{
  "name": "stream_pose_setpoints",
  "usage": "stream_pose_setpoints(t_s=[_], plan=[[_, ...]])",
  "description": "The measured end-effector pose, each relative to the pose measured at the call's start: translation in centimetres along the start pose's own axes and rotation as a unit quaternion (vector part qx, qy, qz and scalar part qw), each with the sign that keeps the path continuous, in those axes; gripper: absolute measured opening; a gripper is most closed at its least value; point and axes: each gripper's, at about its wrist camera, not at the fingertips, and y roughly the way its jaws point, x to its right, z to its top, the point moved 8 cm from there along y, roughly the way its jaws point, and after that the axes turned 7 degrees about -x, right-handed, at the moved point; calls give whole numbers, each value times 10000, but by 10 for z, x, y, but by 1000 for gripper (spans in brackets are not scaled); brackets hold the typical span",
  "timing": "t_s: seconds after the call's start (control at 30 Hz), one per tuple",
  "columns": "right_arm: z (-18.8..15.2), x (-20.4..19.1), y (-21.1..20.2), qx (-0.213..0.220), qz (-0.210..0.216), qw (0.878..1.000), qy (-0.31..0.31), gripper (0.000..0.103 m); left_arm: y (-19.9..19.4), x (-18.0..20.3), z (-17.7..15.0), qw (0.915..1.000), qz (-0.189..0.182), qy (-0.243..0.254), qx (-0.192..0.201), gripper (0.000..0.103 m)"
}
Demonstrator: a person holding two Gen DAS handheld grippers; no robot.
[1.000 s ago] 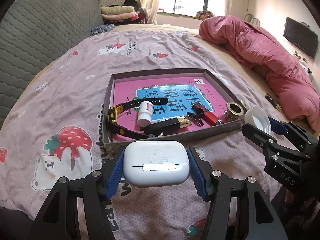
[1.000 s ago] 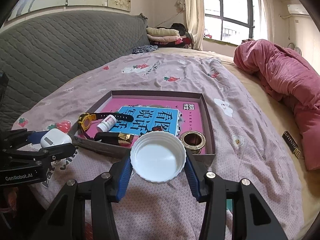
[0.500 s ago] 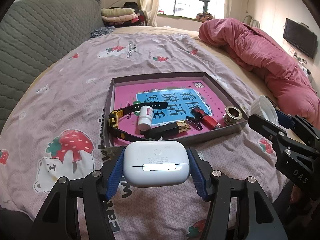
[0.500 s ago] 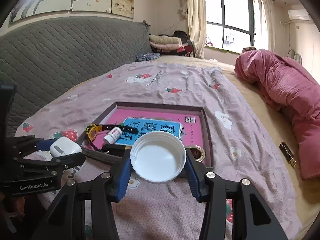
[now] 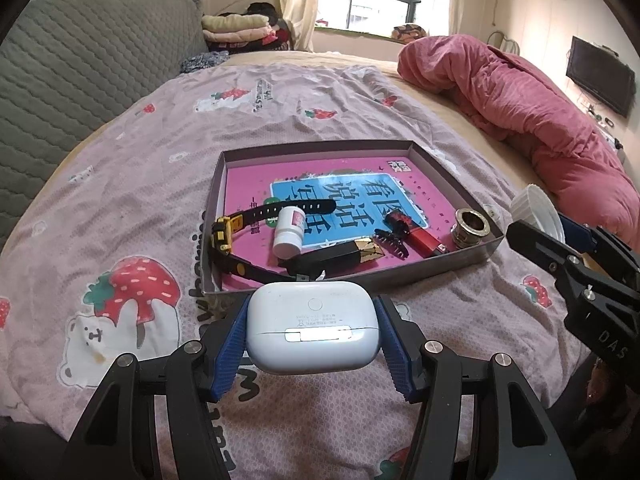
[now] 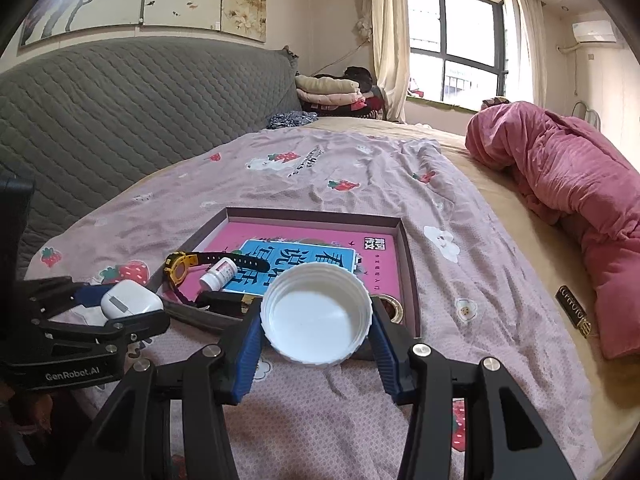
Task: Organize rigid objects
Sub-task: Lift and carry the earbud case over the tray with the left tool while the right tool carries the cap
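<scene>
1. Our left gripper (image 5: pixel 313 344) has its blue ribbed fingers (image 5: pixel 229 356) pinching a smooth white rounded plastic earbud case (image 5: pixel 313 328) by its two short ends, held above the bedspread just short of the tray's near wall. We judge the case light, stiff and slippery, so the flat ends are the sound place to hold it; its hinged lid could pop under a squeeze.

2. Our right gripper (image 6: pixel 316 320) has its fingers (image 6: pixel 246 354) pressed on the ribbed rim of a round white plastic screw cap (image 6: pixel 316 318), open side toward the camera. We judge it very light and rigid; the ribs give grip, though a thin rim may flex.

3. Ahead lies the shallow grey cardboard tray with a pink printed floor (image 5: pixel 444 164). Its near half holds a yellow-and-black strap watch (image 5: pixel 226 232), a small white pill bottle (image 5: pixel 289 232), a black-and-gold bar (image 5: pixel 334 258), a red lighter (image 5: pixel 420 236) and a brass ring (image 5: pixel 470 230).

4. The far half of the tray is bare. The low walls must be cleared, and the soft pink strawberry-print bedspread (image 5: pixel 132 184) lets the tray tilt.
</scene>
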Motion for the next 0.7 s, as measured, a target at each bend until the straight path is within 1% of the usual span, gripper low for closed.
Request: stream_pose_setpoints(t_s=[0.3, 0.53, 0.7], plan=[[6, 10, 6, 9, 17, 9999, 120, 50, 14, -2, 5, 9998, -88, -151, -25, 63], [13, 25, 19, -22, 2, 9995, 327, 50, 23, -8, 17, 9996, -104, -250, 12, 63], [15, 34, 27, -86, 20, 9988, 480, 50, 31, -20, 27, 9991, -89, -408, 53, 63]])
